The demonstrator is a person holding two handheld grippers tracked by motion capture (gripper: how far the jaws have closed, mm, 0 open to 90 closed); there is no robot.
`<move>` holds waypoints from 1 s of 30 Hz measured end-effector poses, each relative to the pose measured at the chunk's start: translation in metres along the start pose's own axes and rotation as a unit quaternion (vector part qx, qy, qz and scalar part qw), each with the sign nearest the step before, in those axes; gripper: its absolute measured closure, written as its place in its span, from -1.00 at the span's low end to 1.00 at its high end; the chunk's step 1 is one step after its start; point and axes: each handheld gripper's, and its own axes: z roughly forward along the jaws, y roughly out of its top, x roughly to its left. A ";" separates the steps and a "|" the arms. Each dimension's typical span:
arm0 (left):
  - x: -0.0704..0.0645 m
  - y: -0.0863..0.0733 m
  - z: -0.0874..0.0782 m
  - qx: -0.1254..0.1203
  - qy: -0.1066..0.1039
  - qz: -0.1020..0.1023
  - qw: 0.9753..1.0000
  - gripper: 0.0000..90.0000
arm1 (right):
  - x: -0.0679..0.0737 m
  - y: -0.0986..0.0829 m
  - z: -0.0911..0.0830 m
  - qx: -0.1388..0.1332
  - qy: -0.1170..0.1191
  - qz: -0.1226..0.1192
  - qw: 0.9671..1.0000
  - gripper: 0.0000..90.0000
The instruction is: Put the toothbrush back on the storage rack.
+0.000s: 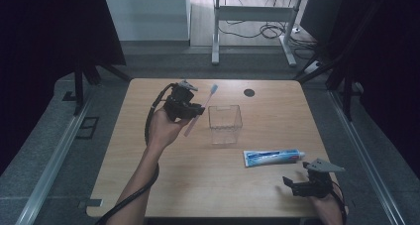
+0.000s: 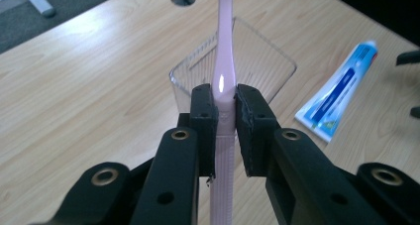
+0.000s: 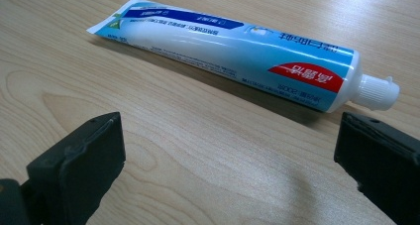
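Pale pink plastic runs straight up between your left gripper's (image 2: 225, 117) jaws: they are clamped on the toothbrush (image 2: 224, 81) partway along its handle, and the handle's lower end runs out of the bottom of the left gripper view. Its top is cut off at the upper edge of that view, so you cannot see the bristles there. From the high view the toothbrush (image 1: 202, 109) shows slanted, with a light blue head at its upper end, held off the wooden table (image 1: 148, 170) just left of the clear container (image 1: 225, 124). Whether the brush touches the container's rim cannot be told. In the left gripper view the container (image 2: 257, 61) stands right behind the held handle, its walls hard to trace because they are see-through.

Your right gripper (image 1: 296, 184) rests low at the near right of the table, jaws spread wide with nothing between them. In the right gripper view the toothpaste tube (image 3: 233, 51) lies flat just beyond the jaw tips, apart from both, its white cap (image 3: 377, 92) pointing right. The tube is white and blue with a red patch near the cap; the printing looks upside down from here and is not in Latin letters, and the small lines are too fine to read. In the high view the tube (image 1: 273, 157) lies between the container and your right gripper.

A dark round hole (image 1: 249, 92) sits in the tabletop near the far edge.
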 end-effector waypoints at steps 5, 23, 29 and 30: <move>-0.002 0.009 0.005 -0.012 -0.002 0.004 1.000 0.75 | 0.000 0.000 0.000 -0.001 0.001 0.000 1.000 -1.00; -0.015 0.035 0.038 -0.037 -0.004 0.018 0.999 0.75 | -0.001 0.000 0.000 -0.001 0.003 0.000 1.000 -1.00; -0.016 0.041 0.049 -0.039 0.000 0.021 0.999 0.75 | -0.001 0.000 0.001 -0.001 0.003 0.000 1.000 -1.00; -0.017 0.042 0.052 -0.041 0.001 0.021 0.999 0.75 | -0.001 0.000 0.001 -0.001 0.003 0.000 1.000 -1.00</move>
